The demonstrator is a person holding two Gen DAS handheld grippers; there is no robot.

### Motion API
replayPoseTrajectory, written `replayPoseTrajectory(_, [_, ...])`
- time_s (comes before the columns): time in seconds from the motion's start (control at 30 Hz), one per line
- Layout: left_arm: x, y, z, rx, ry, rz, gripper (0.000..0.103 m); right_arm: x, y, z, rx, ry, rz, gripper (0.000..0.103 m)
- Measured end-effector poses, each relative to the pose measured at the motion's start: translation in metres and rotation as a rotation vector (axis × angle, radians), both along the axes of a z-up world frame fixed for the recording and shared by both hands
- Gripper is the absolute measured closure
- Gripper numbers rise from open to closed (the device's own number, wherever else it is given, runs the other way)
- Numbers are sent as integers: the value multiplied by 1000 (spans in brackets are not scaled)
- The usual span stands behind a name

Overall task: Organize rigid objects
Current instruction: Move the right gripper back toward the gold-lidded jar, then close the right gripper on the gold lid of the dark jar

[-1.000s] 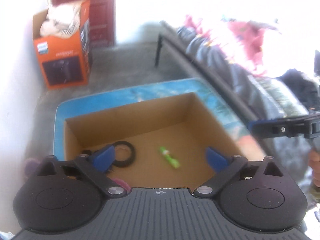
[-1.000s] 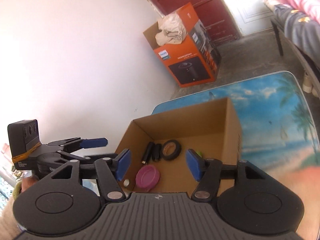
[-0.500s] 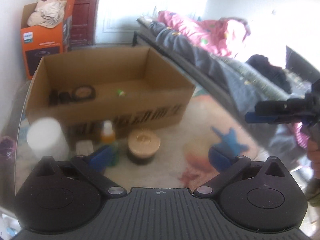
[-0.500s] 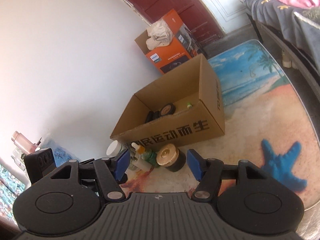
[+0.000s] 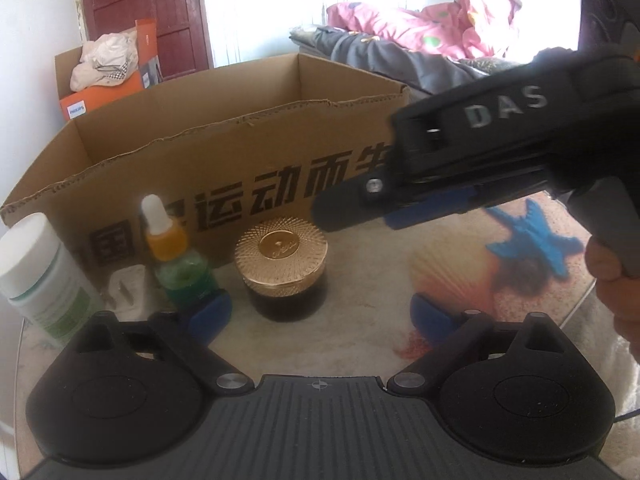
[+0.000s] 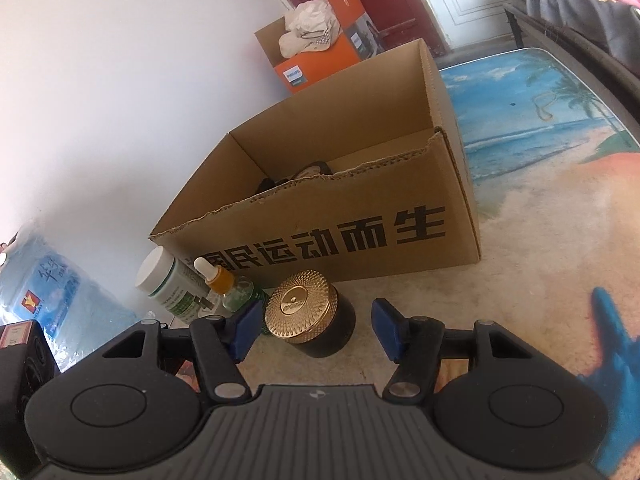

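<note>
A dark jar with a gold lid point(image 5: 281, 257) point(image 6: 299, 307) stands on the table in front of the open cardboard box point(image 5: 224, 148) point(image 6: 360, 216). My right gripper point(image 6: 316, 330) is low over the table with the jar between its blue pads; the jaws are closing, and a gap still shows on the right side. In the left wrist view the right gripper point(image 5: 360, 208) reaches in from the right, above the jar. My left gripper point(image 5: 320, 314) is wide apart and closing, the jar just ahead of its fingertips, untouched. Dark items point(image 6: 296, 176) lie in the box.
Left of the jar stand a dropper bottle point(image 5: 176, 264) point(image 6: 224, 280), a white bottle point(image 5: 36, 276) point(image 6: 168, 280) and a small white plug point(image 5: 128, 292). An orange box point(image 6: 316, 64) and a bed point(image 5: 400, 40) lie beyond. A blue water jug point(image 6: 52, 292) sits at the left.
Both grippers came down from over the box to table height in front of it. The right gripper now straddles the gold-lidded jar and fills the right of the left wrist view.
</note>
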State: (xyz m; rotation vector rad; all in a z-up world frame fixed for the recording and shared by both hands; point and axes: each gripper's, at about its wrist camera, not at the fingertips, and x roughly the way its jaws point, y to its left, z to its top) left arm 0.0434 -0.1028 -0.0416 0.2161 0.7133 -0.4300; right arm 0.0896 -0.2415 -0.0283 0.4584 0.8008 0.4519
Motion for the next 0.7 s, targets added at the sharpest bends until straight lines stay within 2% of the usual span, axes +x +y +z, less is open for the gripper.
replayPoseTrajectory(0.13, [8, -1, -4, 10, -8, 19, 16, 15, 7, -8, 19, 12, 23, 49])
replayPoseTrajectory(0.3, [17, 0, -9, -5, 16, 27, 23, 30, 15, -18, 16, 40, 49, 52])
replayPoseTrajectory(0.5, [17, -2, -7, -22, 24, 30, 24, 35, 20, -24, 23, 70, 83, 51])
replayPoseTrajectory(0.7, [14, -7, -5, -34, 40, -10, 23, 30, 12, -21, -3, 73, 70, 51])
